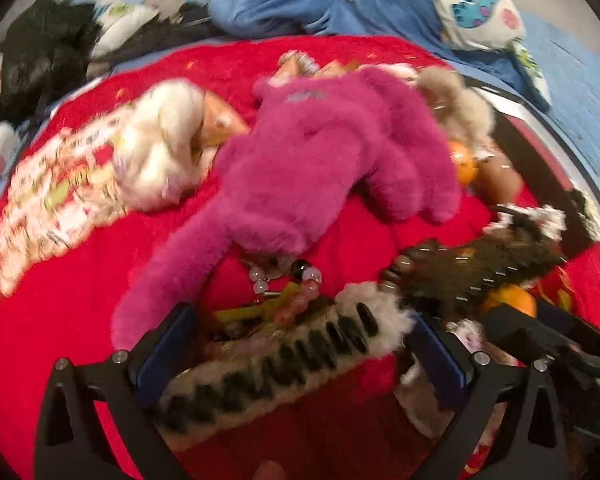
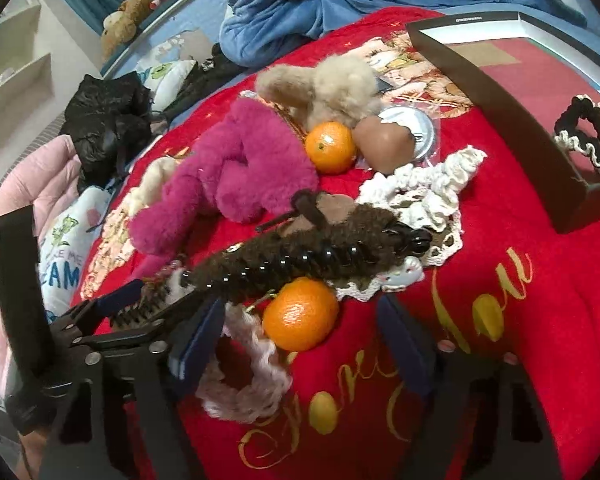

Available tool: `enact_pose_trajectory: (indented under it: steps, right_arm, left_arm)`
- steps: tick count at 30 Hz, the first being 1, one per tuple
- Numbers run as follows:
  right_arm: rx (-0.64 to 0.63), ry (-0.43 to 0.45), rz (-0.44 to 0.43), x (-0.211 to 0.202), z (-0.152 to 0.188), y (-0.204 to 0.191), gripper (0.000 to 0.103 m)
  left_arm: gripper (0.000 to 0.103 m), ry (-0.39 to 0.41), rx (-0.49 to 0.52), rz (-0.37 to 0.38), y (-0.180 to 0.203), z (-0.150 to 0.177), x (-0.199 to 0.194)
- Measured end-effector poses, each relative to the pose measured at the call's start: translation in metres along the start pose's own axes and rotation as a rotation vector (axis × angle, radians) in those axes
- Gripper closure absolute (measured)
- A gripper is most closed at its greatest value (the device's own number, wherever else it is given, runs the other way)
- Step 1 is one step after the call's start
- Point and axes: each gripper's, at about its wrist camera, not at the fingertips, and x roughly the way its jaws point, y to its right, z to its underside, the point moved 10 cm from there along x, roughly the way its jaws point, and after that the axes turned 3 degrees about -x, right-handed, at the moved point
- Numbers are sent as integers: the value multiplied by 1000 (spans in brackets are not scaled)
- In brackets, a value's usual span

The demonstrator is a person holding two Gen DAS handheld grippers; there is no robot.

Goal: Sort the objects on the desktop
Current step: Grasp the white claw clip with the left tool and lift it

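Dark box (image 2: pixel 496 92) at the bed's far right holds a black-and-white scrunchie (image 2: pixel 588 136). Left tool (image 1: pixel 300 354) spread astride a white furry clip (image 1: pixel 268 364); right tool (image 2: pixel 304 332) spread around an orange (image 2: pixel 300 314).

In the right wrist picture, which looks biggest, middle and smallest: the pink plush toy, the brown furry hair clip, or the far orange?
1. pink plush toy
2. brown furry hair clip, though it lies nearer the camera
3. far orange
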Motion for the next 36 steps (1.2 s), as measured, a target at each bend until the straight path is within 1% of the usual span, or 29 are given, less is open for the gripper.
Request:
enact_pose_trajectory:
  steps: [1,3,6,7,8,9,11,12,13,14,15,16,17,21,23,27,33,36]
  right_arm:
    - [-7,3,3,1,0,0,31]
    - [-15,11,-3,3,-1,0,31]
    - [-30,17,-6,4,-1,-1,31]
    - [-33,19,-2,4,-1,-1,31]
    - [-41,22,7,5,-1,-2,33]
    - [-45,25,18,5,0,-2,35]
    - [-43,36,30,5,0,0,46]
    - [-40,40,32,5,1,1,48]
    - [-36,43,43,4,1,4,55]
    - [-25,44,37,3,0,6,58]
    - [-13,44,23,2,1,7,59]
    - [-6,45,18,1,0,8,61]
    - [1,45,14,0,1,8,62]
    - [-6,39,40,-3,3,4,64]
    - [-3,39,49,-5,4,3,65]
    - [25,37,49,-12,8,3,65]
    - [25,28,48,-22,18,1,65]
    - [34,23,43,-26,21,0,65]
  left_arm:
    - [0,11,8,-15,0,-1,0]
    - [0,11,10,-20,2,-1,-4]
    - [0,31,-13,14,1,0,-11]
    - [2,37,-22,25,-1,1,-12]
    - [6,41,-27,28,-3,2,-13]
    - [9,42,-27,15,-5,2,-14]
    - [22,35,-14,-7,-7,5,-12]
    - [26,32,-5,-13,-7,7,-12]
    - [33,30,4,-30,-8,9,-11]
    - [36,31,5,-34,-9,10,-11]
    - [38,33,-1,-22,-9,10,-13]
    - [41,32,-9,-11,-9,12,-14]
    - [47,29,-16,-4,-10,13,-15]
    - [56,23,-53,32,-21,16,-22]
    - [60,24,-57,37,-21,17,-25]
    - [61,23,-74,45,-25,24,-36]
    - [64,11,-108,47,-38,42,-51]
    - [66,6,-107,40,-41,50,-60]
